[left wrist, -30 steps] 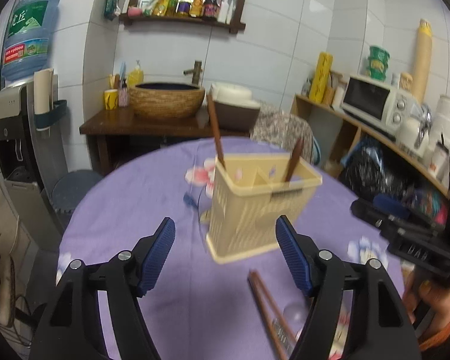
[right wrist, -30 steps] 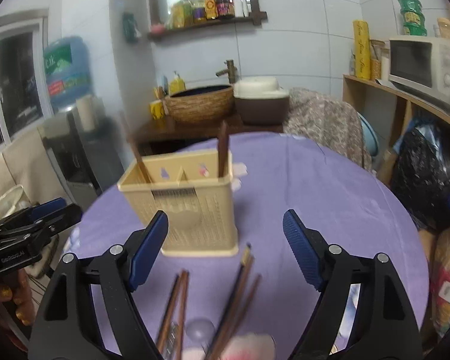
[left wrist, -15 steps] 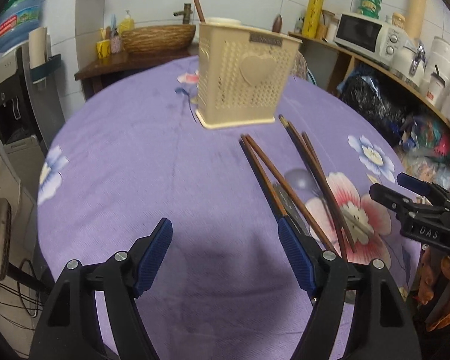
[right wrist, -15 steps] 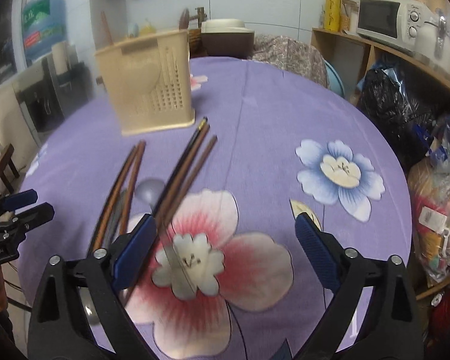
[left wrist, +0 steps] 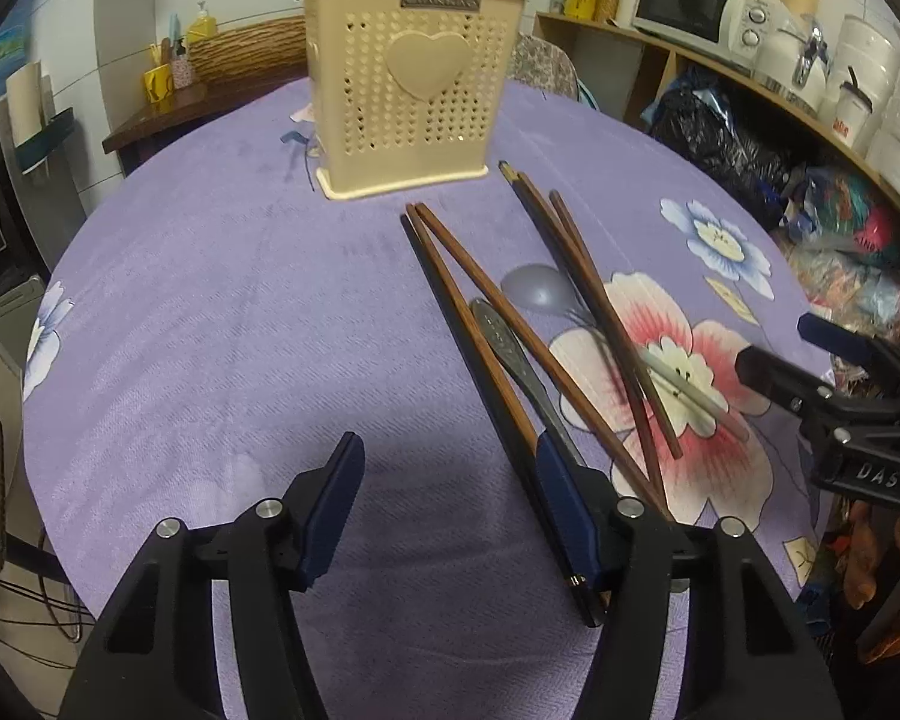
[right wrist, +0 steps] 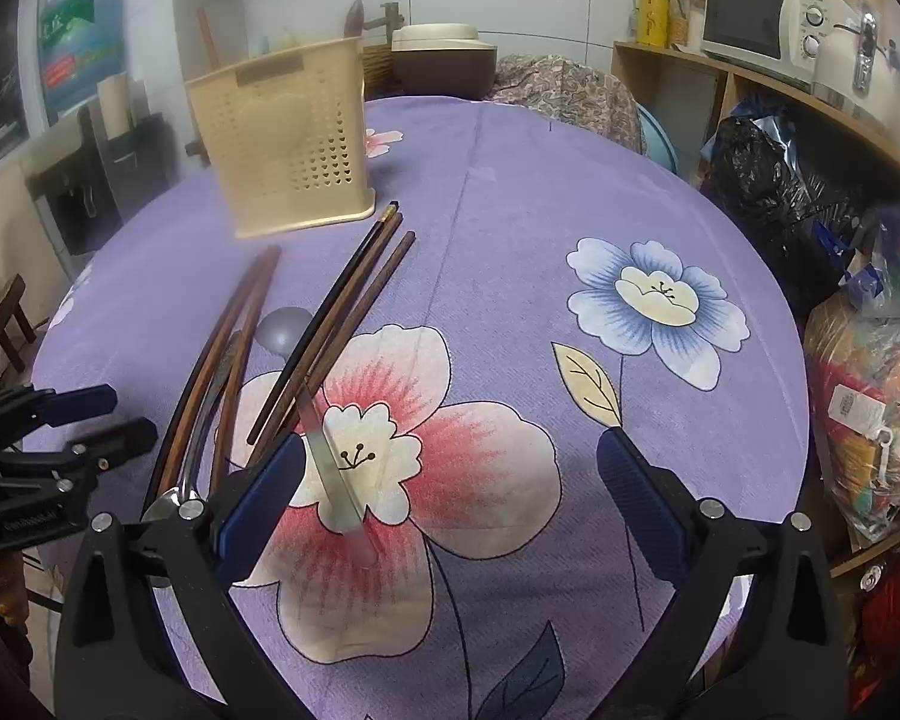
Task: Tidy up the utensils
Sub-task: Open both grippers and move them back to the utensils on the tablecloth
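A cream perforated utensil holder (left wrist: 411,87) stands at the far side of the purple floral table; it also shows in the right wrist view (right wrist: 282,138). Two brown sticks poke out of its top. Several brown chopsticks (left wrist: 480,324) lie on the cloth in front of it, with a metal spoon (left wrist: 513,354) and a grey-handled spoon (left wrist: 537,288) among them. They also show in the right wrist view (right wrist: 342,312). My left gripper (left wrist: 450,510) is open and empty, low over the near table, its right finger beside the chopsticks. My right gripper (right wrist: 444,492) is open and empty over the pink flower.
Table edge is close below both grippers. A shelf with a microwave (left wrist: 690,12) and jars runs along the right wall, with bags (right wrist: 774,180) beneath. A water dispenser (right wrist: 78,60) and a side table with a basket basin (left wrist: 246,51) stand to the left.
Both grippers have pulled back from the holder and dropped low over the near table. The loose chopsticks and spoons now lie just ahead of the fingers. Both stay open.
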`<move>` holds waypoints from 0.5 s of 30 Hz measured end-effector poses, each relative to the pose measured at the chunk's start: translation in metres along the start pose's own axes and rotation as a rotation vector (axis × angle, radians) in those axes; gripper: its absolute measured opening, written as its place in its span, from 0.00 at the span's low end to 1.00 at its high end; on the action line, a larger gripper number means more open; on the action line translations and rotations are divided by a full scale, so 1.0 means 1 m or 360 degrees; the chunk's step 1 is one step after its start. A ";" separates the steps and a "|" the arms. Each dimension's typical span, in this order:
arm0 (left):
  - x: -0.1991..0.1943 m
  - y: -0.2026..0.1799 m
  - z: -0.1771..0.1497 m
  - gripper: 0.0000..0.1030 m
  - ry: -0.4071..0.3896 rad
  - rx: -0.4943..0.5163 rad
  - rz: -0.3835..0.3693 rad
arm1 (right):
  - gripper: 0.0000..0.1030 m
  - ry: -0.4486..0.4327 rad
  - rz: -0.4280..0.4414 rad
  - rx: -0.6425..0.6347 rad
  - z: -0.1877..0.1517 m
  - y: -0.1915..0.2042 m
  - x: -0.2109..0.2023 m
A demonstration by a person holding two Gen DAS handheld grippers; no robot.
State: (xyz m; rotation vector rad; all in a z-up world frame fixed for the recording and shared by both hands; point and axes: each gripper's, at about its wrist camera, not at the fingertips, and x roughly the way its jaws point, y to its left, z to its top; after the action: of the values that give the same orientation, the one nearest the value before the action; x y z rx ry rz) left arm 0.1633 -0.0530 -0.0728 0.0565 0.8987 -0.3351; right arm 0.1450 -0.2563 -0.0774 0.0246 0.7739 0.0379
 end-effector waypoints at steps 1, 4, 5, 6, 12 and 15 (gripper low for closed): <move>0.001 -0.001 -0.001 0.57 0.0010 0.0004 0.0001 | 0.94 0.0000 -0.0002 0.0000 0.000 0.000 -0.001; 0.004 -0.004 -0.004 0.56 0.0036 0.0007 0.0007 | 0.94 -0.0003 0.0003 0.0011 -0.001 -0.001 -0.003; 0.004 -0.005 -0.004 0.56 0.0034 0.0005 0.0006 | 0.94 -0.0004 0.0006 0.0014 0.000 -0.001 -0.005; 0.003 -0.005 -0.005 0.56 0.0033 0.0006 0.0008 | 0.94 -0.0006 0.0007 0.0019 0.000 -0.001 -0.005; 0.006 -0.004 0.000 0.55 0.0042 -0.0005 0.0011 | 0.94 -0.0005 0.0011 0.0025 0.000 -0.001 -0.006; 0.008 -0.003 0.004 0.54 0.0038 -0.0015 0.0024 | 0.94 0.0003 0.0006 0.0025 0.000 -0.002 -0.006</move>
State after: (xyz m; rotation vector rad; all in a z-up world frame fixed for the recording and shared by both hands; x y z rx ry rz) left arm 0.1700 -0.0583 -0.0766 0.0588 0.9230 -0.3168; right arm 0.1410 -0.2582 -0.0732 0.0406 0.7758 0.0352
